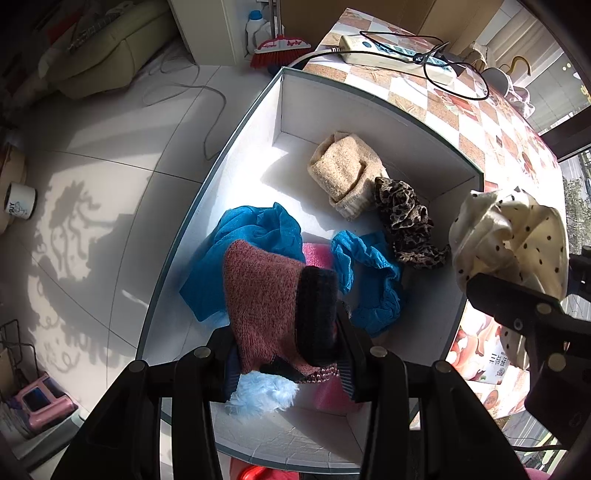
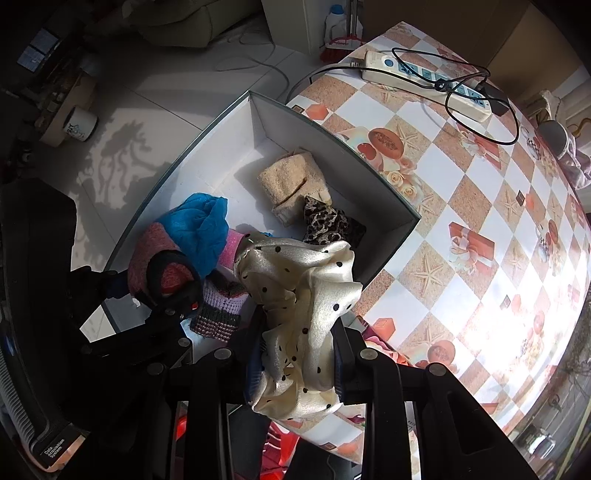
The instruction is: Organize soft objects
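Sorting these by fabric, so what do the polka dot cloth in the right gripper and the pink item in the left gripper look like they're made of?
Polka dot cloth: likely satin or silky synthetic; cream, glossy sheen, smooth folds. Pink knit item: fuzzy yarn knit, matte, visible looped texture, with a dark plush cuff; fibre cannot be told.

Place: a lived-in home, as far as I can see from my claws.
Table: the table point(image 2: 461, 177) wears a checked oilcloth printed with starfish, roses and gift boxes (very much a family dining cover).
Power: a white power strip point(image 2: 428, 85) lies on it with a black cable looped over it.
Floor: pale glossy floor tiles point(image 1: 110, 155) catch sunlight and plant shadows.
Cleaning corner: a red broom point(image 1: 280, 48) and a white detergent bottle point(image 1: 255, 26) stand by the wall.
Seating: a cream sofa point(image 1: 107, 48) sits at the far side.
Odds: a printed mug point(image 1: 20, 203) rests low beside the floor.
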`<state>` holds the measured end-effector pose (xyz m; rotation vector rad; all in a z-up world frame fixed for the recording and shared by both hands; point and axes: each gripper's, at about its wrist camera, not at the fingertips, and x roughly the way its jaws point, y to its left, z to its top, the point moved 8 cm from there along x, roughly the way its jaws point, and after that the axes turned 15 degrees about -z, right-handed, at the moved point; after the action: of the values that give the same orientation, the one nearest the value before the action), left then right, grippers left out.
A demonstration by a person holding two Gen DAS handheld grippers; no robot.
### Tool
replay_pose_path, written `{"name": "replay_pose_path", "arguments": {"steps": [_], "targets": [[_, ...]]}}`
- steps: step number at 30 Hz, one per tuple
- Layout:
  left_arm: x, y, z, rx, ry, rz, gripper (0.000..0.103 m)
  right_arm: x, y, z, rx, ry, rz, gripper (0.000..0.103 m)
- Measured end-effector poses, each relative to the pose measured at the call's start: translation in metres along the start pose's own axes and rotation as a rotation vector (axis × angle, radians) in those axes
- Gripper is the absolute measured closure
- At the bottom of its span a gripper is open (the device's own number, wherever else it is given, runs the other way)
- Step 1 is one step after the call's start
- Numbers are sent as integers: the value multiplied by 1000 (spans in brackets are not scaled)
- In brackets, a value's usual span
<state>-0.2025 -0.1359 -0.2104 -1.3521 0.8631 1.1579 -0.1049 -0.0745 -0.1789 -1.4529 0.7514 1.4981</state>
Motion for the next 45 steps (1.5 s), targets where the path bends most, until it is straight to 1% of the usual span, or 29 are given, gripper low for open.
{"name": "replay_pose_path", "arguments": {"steps": [3, 8, 13, 15, 16, 17, 18, 19, 20, 21, 24, 27, 29, 30, 31, 32, 35, 36, 37, 39, 45], "targets": [[2, 1, 7, -1, -2, 0, 57, 7, -3, 5, 17, 16, 5, 72], [4, -1, 14, 3, -6, -6, 57, 11, -5, 9, 22, 19, -3, 72], [3, -4, 15, 6, -25, -32, 55, 15, -6, 10, 32, 27, 0, 72], [2, -4, 15, 4, -36, -35, 51, 16, -6, 10, 32, 28, 2, 72], [1, -3, 15, -4, -49, -41, 47, 16, -6, 10, 33, 28, 3, 72], [-1, -2, 15, -17, -65, -48, 41, 17, -6, 11, 35, 24, 4, 72], [-2, 0, 16, -36, -85, -48, 38, 16, -6, 11, 36, 23, 4, 72], [-4, 3, 16, -51, -98, -47, 32, 16, -7, 12, 38, 21, 2, 72], [-4, 5, 16, -54, -97, -45, 27, 16, -7, 12, 41, 21, 3, 71], [-3, 6, 16, -47, -83, -41, 24, 16, -8, 12, 44, 21, -1, 66], [2, 9, 13, -13, -33, 8, 23, 15, -12, 13, 55, 18, -9, 50], [4, 11, 9, -18, -20, 35, 22, 13, -11, 12, 48, 13, -10, 48], [3, 14, 8, -34, -13, 39, 21, 11, -10, 10, 43, 10, -13, 35], [3, 16, 7, -43, -10, 53, 21, 10, -10, 10, 46, 0, -15, 18], [2, 18, 7, -48, -10, 72, 20, 7, -11, 10, 51, -16, -19, 13], [1, 19, 6, -49, -10, 74, 20, 5, -12, 10, 54, -26, -22, 13], [1, 18, 3, -61, -1, 20, 20, 4, -11, 7, 59, -5, 1, 12], [1, 18, 2, -60, -3, 17, 20, 6, -12, 5, 68, 13, 10, 2], [-1, 18, 1, -59, -6, 22, 20, 6, -14, 2, 81, 19, 21, 0], [-3, 19, -1, -58, -11, 29, 20, 3, -17, 0, 92, 4, 17, 0], [-6, 17, -9, -57, -5, 0, 20, -6, -17, -14, 108, -18, 10, 0]]}}
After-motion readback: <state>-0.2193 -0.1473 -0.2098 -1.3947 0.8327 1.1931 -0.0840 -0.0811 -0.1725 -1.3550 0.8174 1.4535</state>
